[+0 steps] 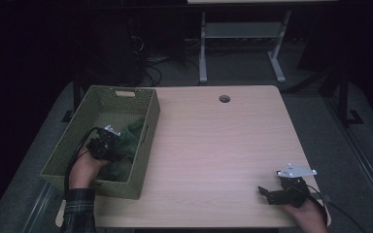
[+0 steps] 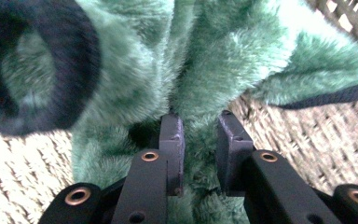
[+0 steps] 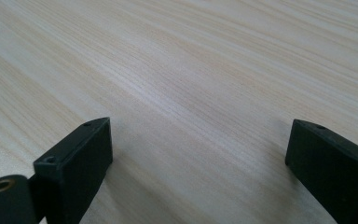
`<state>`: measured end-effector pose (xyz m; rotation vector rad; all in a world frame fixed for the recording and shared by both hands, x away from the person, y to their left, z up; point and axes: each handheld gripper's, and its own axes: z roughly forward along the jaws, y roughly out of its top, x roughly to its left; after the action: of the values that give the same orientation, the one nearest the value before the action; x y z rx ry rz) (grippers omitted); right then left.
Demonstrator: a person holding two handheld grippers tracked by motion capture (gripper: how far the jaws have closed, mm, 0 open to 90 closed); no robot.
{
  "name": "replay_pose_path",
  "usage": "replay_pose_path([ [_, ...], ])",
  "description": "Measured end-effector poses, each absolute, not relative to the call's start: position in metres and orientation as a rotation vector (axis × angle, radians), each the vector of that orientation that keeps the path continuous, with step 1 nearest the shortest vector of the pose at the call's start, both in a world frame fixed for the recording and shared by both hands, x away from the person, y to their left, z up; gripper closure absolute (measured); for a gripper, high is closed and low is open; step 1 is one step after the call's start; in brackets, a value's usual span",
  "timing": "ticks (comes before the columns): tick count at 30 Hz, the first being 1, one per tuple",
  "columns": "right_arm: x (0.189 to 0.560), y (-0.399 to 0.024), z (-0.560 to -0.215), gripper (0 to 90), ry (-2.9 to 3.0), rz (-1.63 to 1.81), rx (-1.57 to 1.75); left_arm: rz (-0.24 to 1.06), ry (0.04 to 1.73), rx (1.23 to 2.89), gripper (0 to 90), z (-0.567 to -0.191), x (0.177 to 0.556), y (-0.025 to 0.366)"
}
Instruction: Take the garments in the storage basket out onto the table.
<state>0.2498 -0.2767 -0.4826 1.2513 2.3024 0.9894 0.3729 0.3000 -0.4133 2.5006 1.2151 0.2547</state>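
A fuzzy green garment point(image 1: 132, 137) lies bunched in the woven green basket point(image 1: 121, 91) at the table's left side. My left gripper point(image 1: 108, 141) reaches down into that basket. In the left gripper view its jaws stand close together, and my left gripper point(image 2: 200, 123) is shut on a fold of the green garment point(image 2: 214, 60). A dark-trimmed cuff point(image 2: 37, 70) of the garment hangs at the upper left. My right gripper point(image 1: 264, 193) rests near the table's front right corner. In its own view my right gripper point(image 3: 198, 140) is open, with bare wood between the jaws.
The basket's wicker floor point(image 2: 307, 140) shows beside the garment. The light wooden table point(image 1: 213, 145) has a round cable hole point(image 1: 224, 99) near its far edge. A grey desk frame point(image 1: 243, 34) stands on the floor behind the table.
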Motion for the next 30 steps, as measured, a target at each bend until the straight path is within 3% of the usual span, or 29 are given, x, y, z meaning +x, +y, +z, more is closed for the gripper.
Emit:
replay_pose_path([
  [14,0.25,-0.277,-0.483,6.7,2.302,0.989,1.251,0.254,1.142,2.255,75.3,-0.375,0.364,0.312],
  [30,0.25,-0.277,-0.483,6.9,2.302,0.989,1.252,0.28,1.11,2.122,76.0,-0.334,0.362,0.321],
])
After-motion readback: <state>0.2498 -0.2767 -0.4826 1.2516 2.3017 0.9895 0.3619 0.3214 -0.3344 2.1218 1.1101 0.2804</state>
